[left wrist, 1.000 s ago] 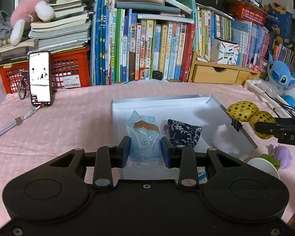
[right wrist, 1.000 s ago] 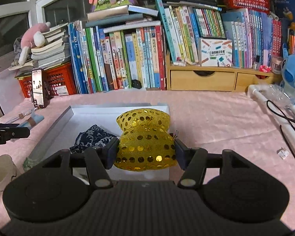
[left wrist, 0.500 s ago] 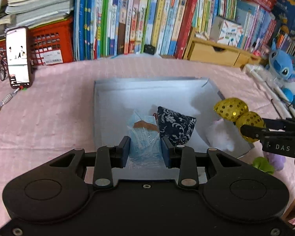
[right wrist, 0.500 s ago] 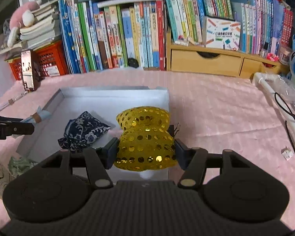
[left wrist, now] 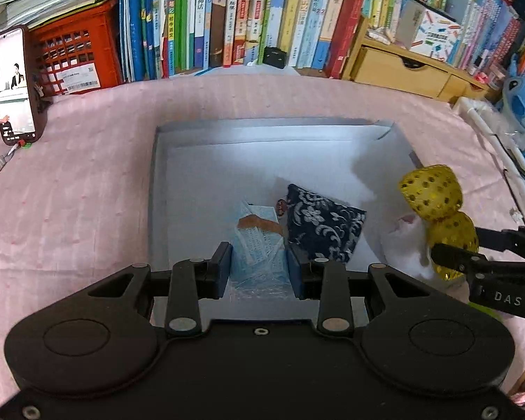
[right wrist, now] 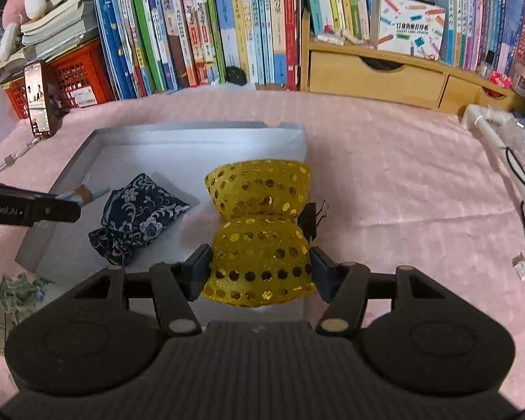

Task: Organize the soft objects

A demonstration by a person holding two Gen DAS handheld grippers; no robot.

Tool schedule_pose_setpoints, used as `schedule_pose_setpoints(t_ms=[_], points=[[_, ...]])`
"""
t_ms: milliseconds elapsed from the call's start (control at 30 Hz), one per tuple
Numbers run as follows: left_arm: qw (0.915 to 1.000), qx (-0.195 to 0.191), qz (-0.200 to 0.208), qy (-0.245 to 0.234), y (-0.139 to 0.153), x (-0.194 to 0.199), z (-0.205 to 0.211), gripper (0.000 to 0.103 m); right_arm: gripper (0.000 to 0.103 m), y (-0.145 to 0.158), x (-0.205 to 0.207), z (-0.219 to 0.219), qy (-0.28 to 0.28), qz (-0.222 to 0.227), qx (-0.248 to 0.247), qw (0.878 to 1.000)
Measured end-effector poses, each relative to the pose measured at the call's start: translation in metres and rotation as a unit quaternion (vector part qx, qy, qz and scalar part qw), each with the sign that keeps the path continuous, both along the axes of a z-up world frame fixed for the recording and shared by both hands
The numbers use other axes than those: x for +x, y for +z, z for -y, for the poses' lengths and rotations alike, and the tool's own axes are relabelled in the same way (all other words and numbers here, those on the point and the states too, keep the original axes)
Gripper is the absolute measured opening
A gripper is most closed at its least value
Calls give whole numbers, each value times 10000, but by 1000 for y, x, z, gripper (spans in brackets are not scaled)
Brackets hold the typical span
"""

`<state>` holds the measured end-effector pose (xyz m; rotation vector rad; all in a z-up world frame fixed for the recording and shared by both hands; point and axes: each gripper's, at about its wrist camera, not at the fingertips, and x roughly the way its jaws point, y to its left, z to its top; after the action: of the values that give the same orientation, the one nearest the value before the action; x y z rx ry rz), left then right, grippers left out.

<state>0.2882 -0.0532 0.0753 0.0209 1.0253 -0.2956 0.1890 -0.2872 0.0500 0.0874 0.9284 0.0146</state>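
A shallow grey box lies open on the pink cloth. My left gripper is shut on a clear blue packet and holds it low over the box's near part. A dark blue flowered pouch lies in the box beside the packet. My right gripper is shut on a gold sequined bow over the box's right side. A white soft thing shows under the bow.
A phone stands at the back left by a red crate. Books line the back. A wooden drawer unit and a blue plush are at the right. A green crumpled thing lies outside the box.
Both grippers have moved forward and down over the box, each still holding its object. The blue packet now hangs close beside the flowered pouch.
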Motion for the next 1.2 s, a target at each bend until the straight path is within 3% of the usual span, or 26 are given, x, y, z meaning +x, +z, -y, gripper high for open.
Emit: schedule_pose_setpoints(t_ms=[267, 967, 1200], points=[[9997, 84, -218, 78, -13, 11, 2, 32, 62, -6, 13, 8, -32, -279, 467, 9985], [9990, 174, -410, 98, -24, 21, 10, 35, 62, -13, 39, -17, 455, -572, 690, 9949], [9988, 247, -386, 166, -25, 22, 7, 46, 65, -17, 46, -17, 398, -602, 824, 9940]])
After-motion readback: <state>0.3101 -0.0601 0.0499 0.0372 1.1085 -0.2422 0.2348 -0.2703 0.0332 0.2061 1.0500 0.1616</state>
